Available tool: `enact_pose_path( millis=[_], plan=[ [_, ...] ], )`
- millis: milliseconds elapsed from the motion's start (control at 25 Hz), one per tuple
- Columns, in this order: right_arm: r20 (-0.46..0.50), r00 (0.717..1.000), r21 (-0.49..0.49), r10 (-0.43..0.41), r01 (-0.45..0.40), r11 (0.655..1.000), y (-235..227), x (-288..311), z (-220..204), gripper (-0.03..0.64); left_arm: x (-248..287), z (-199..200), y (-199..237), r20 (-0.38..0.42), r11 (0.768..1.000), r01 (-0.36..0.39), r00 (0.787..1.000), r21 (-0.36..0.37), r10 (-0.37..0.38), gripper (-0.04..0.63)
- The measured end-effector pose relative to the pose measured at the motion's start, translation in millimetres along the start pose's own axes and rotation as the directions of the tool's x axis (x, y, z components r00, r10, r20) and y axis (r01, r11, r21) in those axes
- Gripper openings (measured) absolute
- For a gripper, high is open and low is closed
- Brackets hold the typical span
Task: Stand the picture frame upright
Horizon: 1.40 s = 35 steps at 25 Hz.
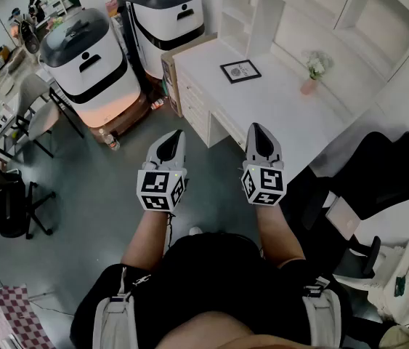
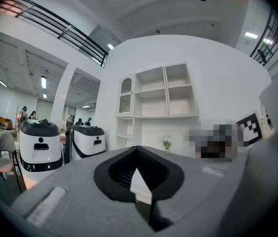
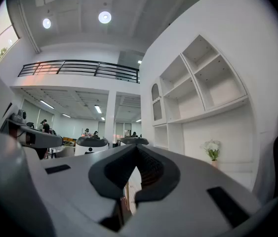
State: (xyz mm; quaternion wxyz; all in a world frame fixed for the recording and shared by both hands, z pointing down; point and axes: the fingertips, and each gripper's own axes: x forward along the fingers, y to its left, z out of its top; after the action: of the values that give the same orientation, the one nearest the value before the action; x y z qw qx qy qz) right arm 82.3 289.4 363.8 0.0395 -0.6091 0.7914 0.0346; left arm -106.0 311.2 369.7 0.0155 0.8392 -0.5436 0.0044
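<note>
One picture frame (image 1: 240, 71), one flower vase (image 1: 310, 84), two white robots (image 1: 91, 64) (image 1: 166, 17), two tongs (image 1: 176, 135) (image 1: 257, 129), one desk (image 1: 284, 115).

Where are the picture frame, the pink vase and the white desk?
picture frame (image 1: 240, 71): head view, middle of its glass.
pink vase (image 1: 309, 86): head view, its body.
white desk (image 1: 277, 111): head view, bare top.

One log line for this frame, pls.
phase: pre-approach | picture frame: flat on desk, untouched | left claw: shut, empty | right claw: shut, empty | both claws: short of desk
</note>
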Motion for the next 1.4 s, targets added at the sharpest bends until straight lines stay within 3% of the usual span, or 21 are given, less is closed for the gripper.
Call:
enact_pose_path(
  millis=[440, 840, 1400],
  plan=[
    [-0.01, 1.0, 0.009, 0.026, -0.026, 1.0, 10, 3, 1, 0.0, -9, 4, 9, 0.008, 1.0, -0.018, 1.0, -0.011, 0.018, 0.014],
    [-0.013, 1.0, 0.003, -0.01, 0.01, 1.0, 21, 12, -4, 0.0, -6, 0, 28, 0.015, 1.0, 0.011, 1.0, -0.02, -0.011, 0.014],
    [0.008, 0.999, 0.017, -0.052, 0.052, 0.999, 29, 39, -16, 0.0, 11, -2, 55, 0.015, 0.999, 0.017, 1.0, 0.031, -0.017, 0.015]
  ],
)
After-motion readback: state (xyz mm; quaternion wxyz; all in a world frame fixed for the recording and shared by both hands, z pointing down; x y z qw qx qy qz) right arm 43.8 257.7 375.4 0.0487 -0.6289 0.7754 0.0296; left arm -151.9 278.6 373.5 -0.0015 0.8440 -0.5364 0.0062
